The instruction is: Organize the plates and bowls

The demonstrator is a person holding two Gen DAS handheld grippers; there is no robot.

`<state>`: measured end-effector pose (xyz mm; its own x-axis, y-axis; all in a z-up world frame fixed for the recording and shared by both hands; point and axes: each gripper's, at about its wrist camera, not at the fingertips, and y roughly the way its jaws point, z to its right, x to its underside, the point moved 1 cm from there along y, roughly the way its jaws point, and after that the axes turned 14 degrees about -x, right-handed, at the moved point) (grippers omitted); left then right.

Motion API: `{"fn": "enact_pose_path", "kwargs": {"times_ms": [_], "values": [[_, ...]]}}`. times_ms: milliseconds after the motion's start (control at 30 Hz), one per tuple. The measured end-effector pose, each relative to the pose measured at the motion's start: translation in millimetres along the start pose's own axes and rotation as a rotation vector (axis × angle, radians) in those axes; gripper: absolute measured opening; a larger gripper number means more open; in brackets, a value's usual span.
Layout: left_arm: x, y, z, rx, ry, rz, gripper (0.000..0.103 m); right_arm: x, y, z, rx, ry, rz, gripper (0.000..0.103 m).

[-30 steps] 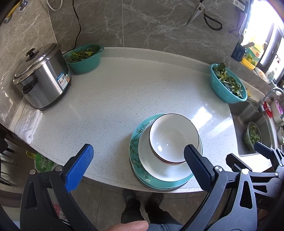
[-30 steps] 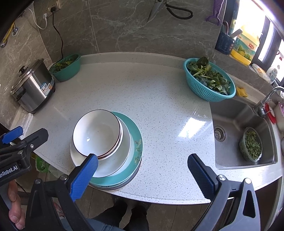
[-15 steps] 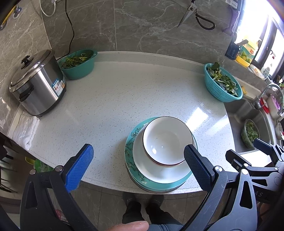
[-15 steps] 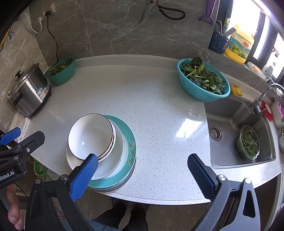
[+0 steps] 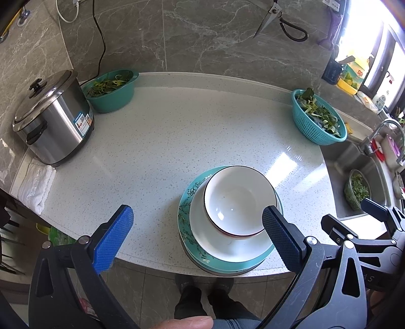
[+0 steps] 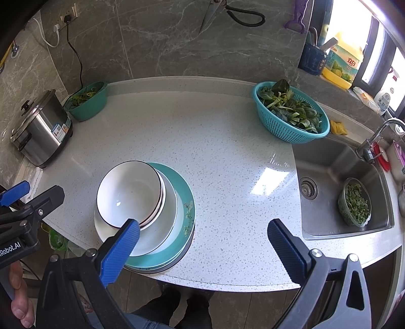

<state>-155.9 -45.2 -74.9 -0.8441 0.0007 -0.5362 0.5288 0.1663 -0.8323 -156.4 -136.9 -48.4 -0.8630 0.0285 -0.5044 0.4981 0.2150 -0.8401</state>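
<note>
While both tools hang above the near edge of the bench (image 5: 177, 141), neither grips anything. Left gripper (image 5: 195, 236): jaws spread wide, blue pads well apart, nothing between them but air over the bench edge and the stack. Right gripper (image 6: 202, 243): spread equally wide, empty, its left pad overlapping the stack in view — whether touching it, cannot tell.

Stacked at the near edge of the bench, slightly overhanging it: a dark plate (image 5: 217, 272) at the bottom, only its rim showing; on that a teal plate (image 5: 186, 210) with a branch pattern; on that a white plate (image 5: 202, 227); on top nested white bowls (image 5: 235, 197) with dark rims — seemingly two, exact count hard to tell. All upright, mouths up, bowls empty.

Elsewhere: a steel rice cooker (image 5: 53, 126) at the left end, lid on, with a white towel (image 5: 35, 184) just beside it near the front-left corner; a teal bowl of greens (image 5: 111, 91) at the back-left corner against the wall; a teal colander of leafy greens (image 6: 291, 114) at the back right, just beside the sink (image 6: 329, 162). Inside the sink, a clear container of chopped greens (image 6: 354, 202). Scissors (image 6: 227, 12) hanging on the wall.
</note>
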Motion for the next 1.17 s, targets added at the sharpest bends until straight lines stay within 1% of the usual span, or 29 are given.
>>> {"fn": "enact_pose_path", "kwargs": {"times_ms": [900, 1167], "values": [[1.8, 6.9, 7.3, -0.004, -0.016, -0.014, 0.103, -0.4, 8.2, -0.3, -0.005, 0.001, -0.012, 0.103], [2.3, 6.5, 9.1, -0.007, -0.015, 0.003, 0.103, 0.7, 9.6, 1.8, -0.011, 0.003, -0.016, 0.103]]}}
